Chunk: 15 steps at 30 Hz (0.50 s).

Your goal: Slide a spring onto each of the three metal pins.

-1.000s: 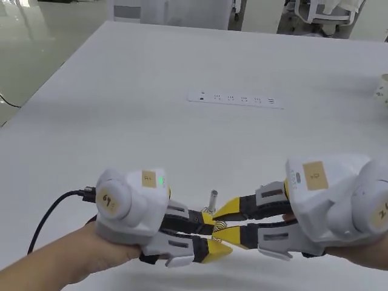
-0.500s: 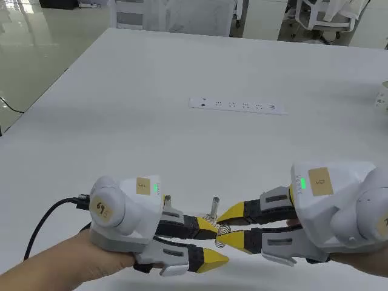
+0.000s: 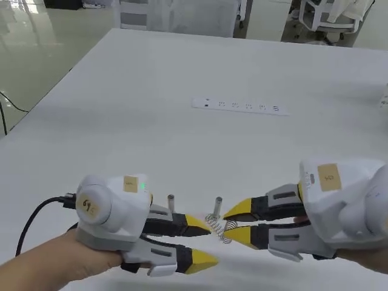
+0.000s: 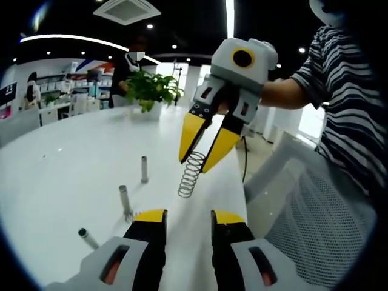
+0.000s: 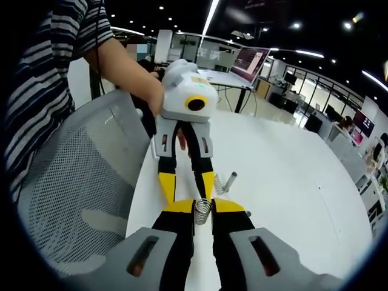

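Observation:
A small steel spring [image 3: 217, 225] hangs just above the white table [image 3: 182, 145] in my right gripper [image 3: 227, 224], which is shut on its end. In the left gripper view the spring [image 4: 191, 177] dangles from the right gripper [image 4: 194, 165]; in the right gripper view that gripper [image 5: 203, 209] pinches the spring [image 5: 202, 211]. My left gripper [image 3: 212, 242] is open and holds nothing, a little left of the spring; its jaws [image 4: 189, 213] stand apart. Three upright metal pins stand behind the spring: one [image 3: 171, 200], another [image 3: 218, 203], a third [image 4: 88, 237].
A white power strip [image 3: 239, 107] lies across the table's middle. A black cable [image 3: 36, 212] trails from the left gripper. A grey mesh chair [image 5: 91, 182] sits at the table's near edge. A potted plant [image 4: 151, 88] stands at the far end.
The left gripper has opened, let go of the spring and drawn back to the left. The spring stays in the right gripper.

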### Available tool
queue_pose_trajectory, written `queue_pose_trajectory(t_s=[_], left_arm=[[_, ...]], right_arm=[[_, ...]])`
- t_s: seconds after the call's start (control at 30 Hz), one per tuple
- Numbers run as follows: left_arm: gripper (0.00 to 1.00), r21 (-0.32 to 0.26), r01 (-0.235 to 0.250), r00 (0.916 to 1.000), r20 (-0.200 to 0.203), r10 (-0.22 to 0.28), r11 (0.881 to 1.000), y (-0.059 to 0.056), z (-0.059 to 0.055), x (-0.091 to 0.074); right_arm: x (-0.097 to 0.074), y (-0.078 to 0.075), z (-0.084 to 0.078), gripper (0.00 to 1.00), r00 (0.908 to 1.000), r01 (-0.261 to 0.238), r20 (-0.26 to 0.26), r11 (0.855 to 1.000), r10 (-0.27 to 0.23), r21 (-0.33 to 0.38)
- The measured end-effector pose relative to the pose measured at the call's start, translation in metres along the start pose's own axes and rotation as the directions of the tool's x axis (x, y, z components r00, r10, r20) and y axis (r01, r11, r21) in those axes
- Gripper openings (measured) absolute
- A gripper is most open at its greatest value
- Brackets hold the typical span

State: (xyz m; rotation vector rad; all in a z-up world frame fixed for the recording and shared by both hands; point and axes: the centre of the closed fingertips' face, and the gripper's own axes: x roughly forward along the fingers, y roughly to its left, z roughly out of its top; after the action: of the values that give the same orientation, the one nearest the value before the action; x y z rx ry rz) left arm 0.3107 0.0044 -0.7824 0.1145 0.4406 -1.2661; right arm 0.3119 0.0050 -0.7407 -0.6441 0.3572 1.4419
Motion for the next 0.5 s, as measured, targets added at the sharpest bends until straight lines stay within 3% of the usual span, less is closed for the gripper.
queue_pose_trajectory(t_s=[0.27,0.5], left_arm=[[0.29,-0.031,-0.028,0.9996,0.01,0.028,0.999,0.004,-0.002,-0.015],[0.33,-0.071,-0.088,0.9956,0.026,0.09,0.994,0.014,-0.009,-0.036]], right_arm=[[-0.003,-0.006,-0.006,0.07,0.9998,0.02,-0.006,1.0,-0.02,0.013],[-0.006,-0.009,-0.009,0.07,0.9994,0.034,-0.007,0.999,-0.034,0.022]])
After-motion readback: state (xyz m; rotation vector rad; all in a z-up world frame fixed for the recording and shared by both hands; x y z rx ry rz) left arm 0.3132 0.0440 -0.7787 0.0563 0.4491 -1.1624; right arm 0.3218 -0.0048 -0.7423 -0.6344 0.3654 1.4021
